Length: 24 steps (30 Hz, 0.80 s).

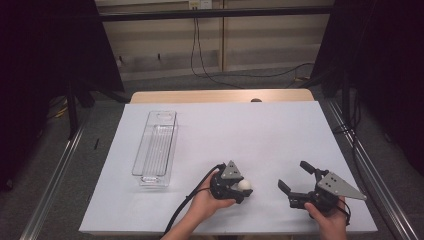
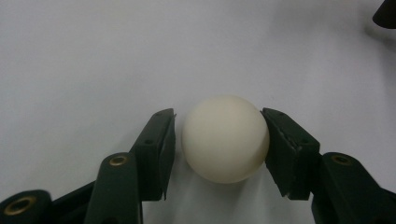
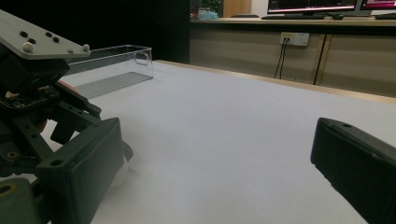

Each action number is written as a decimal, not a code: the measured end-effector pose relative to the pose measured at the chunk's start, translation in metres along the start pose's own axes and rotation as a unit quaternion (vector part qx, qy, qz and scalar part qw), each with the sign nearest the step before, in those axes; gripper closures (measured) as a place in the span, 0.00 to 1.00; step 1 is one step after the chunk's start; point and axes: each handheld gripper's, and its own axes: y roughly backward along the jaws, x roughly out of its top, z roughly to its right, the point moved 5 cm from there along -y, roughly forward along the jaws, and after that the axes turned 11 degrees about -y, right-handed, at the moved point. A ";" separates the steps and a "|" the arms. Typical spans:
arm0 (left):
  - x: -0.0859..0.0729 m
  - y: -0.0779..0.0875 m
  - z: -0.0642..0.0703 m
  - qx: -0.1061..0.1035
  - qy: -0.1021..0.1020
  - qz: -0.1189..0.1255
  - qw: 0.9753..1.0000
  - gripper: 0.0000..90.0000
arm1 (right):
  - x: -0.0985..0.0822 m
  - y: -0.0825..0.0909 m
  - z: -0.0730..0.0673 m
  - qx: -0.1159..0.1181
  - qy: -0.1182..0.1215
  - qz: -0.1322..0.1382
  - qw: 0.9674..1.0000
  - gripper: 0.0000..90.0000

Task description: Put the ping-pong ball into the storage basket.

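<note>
Grasping looks like the step in hand: in the high view the left gripper (image 1: 239, 189) brackets one white ball (image 1: 244, 185) at six o'clock on the table (image 1: 240, 130), one clear bin (image 1: 156, 147) lying at nine, and the right gripper (image 1: 296, 184) gaping empty. Left gripper view: the right jaw touches the ball (image 2: 225, 138), the left stands just off, so the next move likely calls for full closure before lifting. Right gripper view: its jaws stand wide apart, the bin (image 3: 112, 65) at eleven o'clock.

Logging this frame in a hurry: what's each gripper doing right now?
Left gripper: around the white ball, one pad touching, a small gap at the other; not yet clamped.
Right gripper: open, holding nothing.
</note>
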 end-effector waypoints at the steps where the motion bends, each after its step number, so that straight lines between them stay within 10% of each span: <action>1: 0.000 0.000 0.000 -0.001 -0.001 -0.003 1.000 0.52 | 0.000 0.000 0.000 0.001 0.000 -0.001 1.000 0.02; 24: 0.001 0.008 -0.003 -0.001 0.028 0.004 1.000 0.57 | 0.000 -0.001 -0.001 0.000 0.001 -0.001 1.000 0.02</action>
